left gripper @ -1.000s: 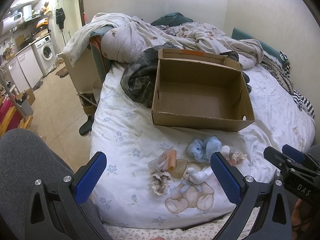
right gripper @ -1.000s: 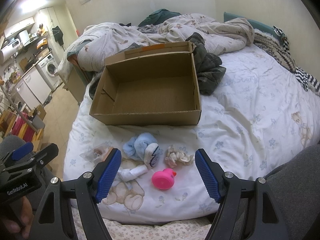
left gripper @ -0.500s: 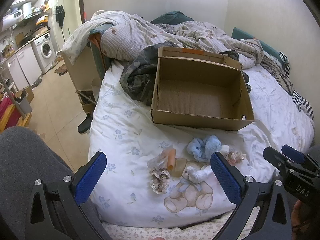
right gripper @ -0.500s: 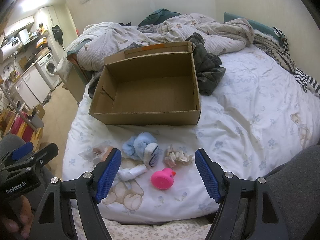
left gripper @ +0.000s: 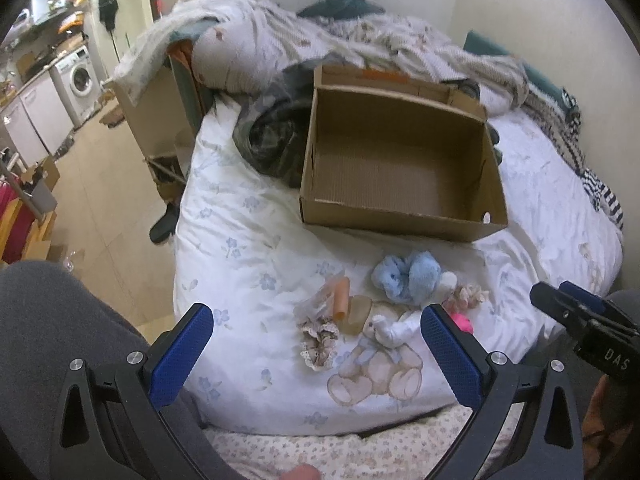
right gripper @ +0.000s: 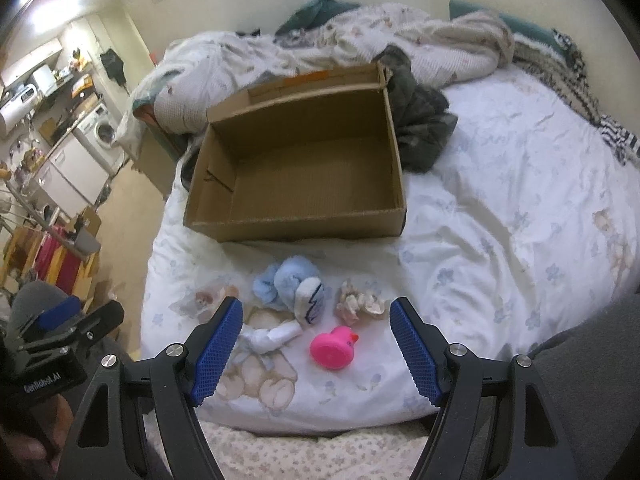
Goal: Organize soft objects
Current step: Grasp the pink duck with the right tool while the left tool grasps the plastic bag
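An empty cardboard box [left gripper: 400, 168] [right gripper: 304, 172] sits open on the bed. In front of it lie a fluffy blue plush [left gripper: 406, 276] [right gripper: 282, 282], a white rolled sock [left gripper: 394, 328] [right gripper: 276, 336], a pink rubber duck [right gripper: 334, 346], a beige scrunchie [right gripper: 358, 302] [left gripper: 470, 294], a lace scrunchie [left gripper: 320, 344] and an orange tube in clear wrap [left gripper: 340, 298]. My left gripper [left gripper: 316, 352] is open and empty above the near bed edge. My right gripper [right gripper: 316, 344] is open and empty, the duck and sock between its fingers in view.
Crumpled blankets [left gripper: 280, 48] and a dark camouflage garment [left gripper: 272, 136] lie behind and beside the box. The bed's left edge [left gripper: 180, 240] drops to a tiled floor with a washing machine [left gripper: 80, 76] and shelves. Striped cloth [right gripper: 616, 136] lies at the far right.
Both grippers have moved forward a little toward the objects and box. Nothing was grasped; both stay open.
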Available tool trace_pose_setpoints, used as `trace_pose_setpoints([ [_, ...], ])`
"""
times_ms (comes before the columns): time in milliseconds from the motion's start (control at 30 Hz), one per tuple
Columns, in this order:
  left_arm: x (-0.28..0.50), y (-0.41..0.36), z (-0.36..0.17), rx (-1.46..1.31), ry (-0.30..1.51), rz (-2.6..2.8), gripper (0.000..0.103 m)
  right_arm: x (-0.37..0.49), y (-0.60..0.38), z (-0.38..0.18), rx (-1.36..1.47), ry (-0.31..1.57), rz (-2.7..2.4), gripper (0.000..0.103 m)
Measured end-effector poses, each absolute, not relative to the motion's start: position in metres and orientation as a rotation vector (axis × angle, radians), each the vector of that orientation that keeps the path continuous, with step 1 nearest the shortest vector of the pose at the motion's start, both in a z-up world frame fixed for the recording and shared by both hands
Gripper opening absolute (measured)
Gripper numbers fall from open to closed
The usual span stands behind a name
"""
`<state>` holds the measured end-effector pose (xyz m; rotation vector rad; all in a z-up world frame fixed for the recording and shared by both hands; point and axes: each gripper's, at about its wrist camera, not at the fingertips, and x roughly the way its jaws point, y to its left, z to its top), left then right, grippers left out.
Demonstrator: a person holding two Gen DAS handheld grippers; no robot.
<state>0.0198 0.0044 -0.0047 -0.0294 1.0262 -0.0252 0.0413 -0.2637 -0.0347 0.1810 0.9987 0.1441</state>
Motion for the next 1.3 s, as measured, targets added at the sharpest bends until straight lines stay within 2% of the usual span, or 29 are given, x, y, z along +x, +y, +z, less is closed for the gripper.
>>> trace_pose_setpoints([
  [200,0.064,0.015,-0.007,0.011,1.117,-0.007,0.103,0.073,-0.265,-0.059,0.192,1.219,0.226,0.08],
  [400,0.106,0.034,-0.04,-0.053,1.269,0.027,0.102,0.096,-0.269,-0.091,0.279,1.356,0.24,0.08],
  [500,0.12,0.036,-0.064,-0.083,1.352,0.035,0.092,0.101,-0.264,-0.117,0.301,1.45,0.245,0.08],
  [567,0.126,0.037,-0.083,-0.113,1.41,0.037,0.079,0.105,-0.26,-0.131,0.274,1.474,0.215,0.08],
  [600,0.128,0.037,-0.091,-0.121,1.429,0.034,0.078,0.106,-0.258,-0.137,0.266,1.485,0.205,0.08],
  [700,0.13,0.035,-0.11,-0.135,1.488,0.024,0.076,0.109,-0.253,-0.156,0.25,1.517,0.192,0.078],
  [900,0.126,0.021,-0.114,-0.089,1.489,-0.035,0.076,0.114,-0.248,-0.174,0.228,1.544,0.192,0.07],
  [933,0.126,0.019,-0.117,-0.078,1.497,-0.036,0.076,0.114,-0.246,-0.178,0.223,1.549,0.191,0.062],
  [1000,0.127,0.016,-0.125,-0.067,1.517,-0.038,0.07,0.117,-0.244,-0.183,0.222,1.57,0.195,0.051],
  [1067,0.127,0.014,-0.132,-0.063,1.541,-0.047,0.053,0.117,-0.242,-0.186,0.223,1.577,0.196,0.05],
  [1100,0.128,0.014,-0.137,-0.065,1.553,-0.052,0.049,0.118,-0.242,-0.187,0.222,1.576,0.194,0.05],
  [1167,0.131,0.013,-0.146,-0.085,1.574,-0.071,0.029,0.119,-0.24,-0.188,0.227,1.571,0.193,0.05],
  [1233,0.134,0.012,-0.151,-0.128,1.592,-0.106,0.015,0.119,-0.24,-0.188,0.23,1.57,0.192,0.048],
  [1300,0.136,0.011,-0.148,-0.145,1.572,-0.134,0.013,0.119,-0.238,-0.187,0.226,1.561,0.195,0.048],
])
